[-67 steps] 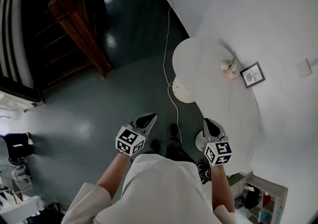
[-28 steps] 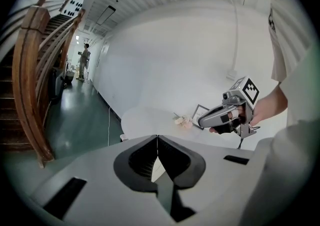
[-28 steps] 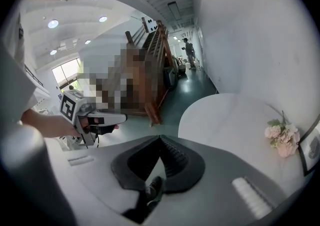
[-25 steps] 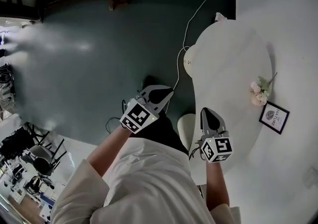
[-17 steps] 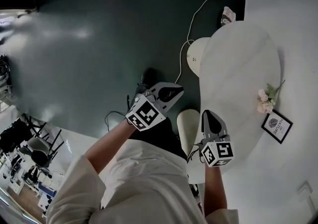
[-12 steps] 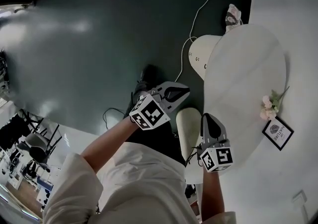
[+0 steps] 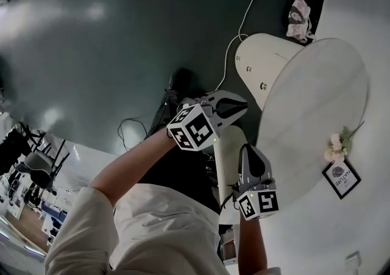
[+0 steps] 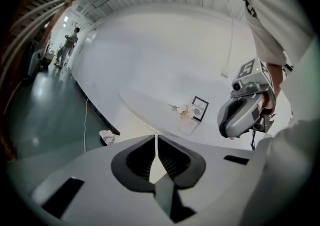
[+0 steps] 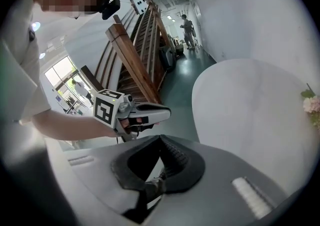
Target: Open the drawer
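Since a second ago both my tools have come down toward the white counter [image 7: 317, 97]. The left tool [image 7: 242, 107] is pressed together on nothing. The right tool [image 7: 248, 150], just beside the counter's edge, is the same. I cannot pick out the drawer for certain; a cream panel [image 7: 268, 54] shows under the counter's far end.

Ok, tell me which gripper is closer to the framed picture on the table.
The right gripper, low in the head view beside the white table. The left gripper sits higher, farther from the framed picture.
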Tool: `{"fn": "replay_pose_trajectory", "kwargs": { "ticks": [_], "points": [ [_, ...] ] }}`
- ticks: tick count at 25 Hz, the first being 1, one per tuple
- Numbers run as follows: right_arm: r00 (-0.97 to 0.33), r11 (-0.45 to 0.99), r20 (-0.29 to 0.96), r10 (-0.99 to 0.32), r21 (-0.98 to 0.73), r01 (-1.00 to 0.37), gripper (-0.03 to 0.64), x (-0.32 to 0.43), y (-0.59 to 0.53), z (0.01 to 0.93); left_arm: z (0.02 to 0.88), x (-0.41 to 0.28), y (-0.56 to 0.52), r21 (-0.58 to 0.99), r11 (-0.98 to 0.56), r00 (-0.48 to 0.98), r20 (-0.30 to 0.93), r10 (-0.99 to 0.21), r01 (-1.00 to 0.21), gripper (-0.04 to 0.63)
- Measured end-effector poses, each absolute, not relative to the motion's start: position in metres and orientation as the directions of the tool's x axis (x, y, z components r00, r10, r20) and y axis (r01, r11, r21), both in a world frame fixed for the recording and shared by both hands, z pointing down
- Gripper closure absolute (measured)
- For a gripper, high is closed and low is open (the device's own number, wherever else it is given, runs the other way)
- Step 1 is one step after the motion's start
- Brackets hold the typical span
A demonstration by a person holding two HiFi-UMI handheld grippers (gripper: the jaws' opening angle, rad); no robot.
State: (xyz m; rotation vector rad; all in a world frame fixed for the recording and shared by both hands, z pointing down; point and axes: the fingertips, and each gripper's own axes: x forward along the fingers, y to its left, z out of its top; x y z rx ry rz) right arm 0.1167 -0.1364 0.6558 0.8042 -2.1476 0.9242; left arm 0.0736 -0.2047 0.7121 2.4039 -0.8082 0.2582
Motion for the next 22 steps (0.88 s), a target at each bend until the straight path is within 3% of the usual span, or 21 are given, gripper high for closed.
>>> {"fn": "replay_pose_trajectory", "kwargs": {
  "ticks": [6, 22],
  "points": [
    [-0.587, 0.53, 0.771, -0.247, -0.399, -0.748, 0.606, 0.104, -0.13, 0.688, 0.757, 0.092, -0.22, 0.492, -0.67, 0.832, 0.334, -0.444, -0.555, 0.584],
    [-0.545, 0.419, 0.807, -0.226, -0.424, -0.803, 0.606, 0.101, -0.123, 0.753, 0.851, 0.145, -0.246, 0.515, -0.706, 0.874, 0.304, -0.38, -0.486, 0.5]
  ]
}}
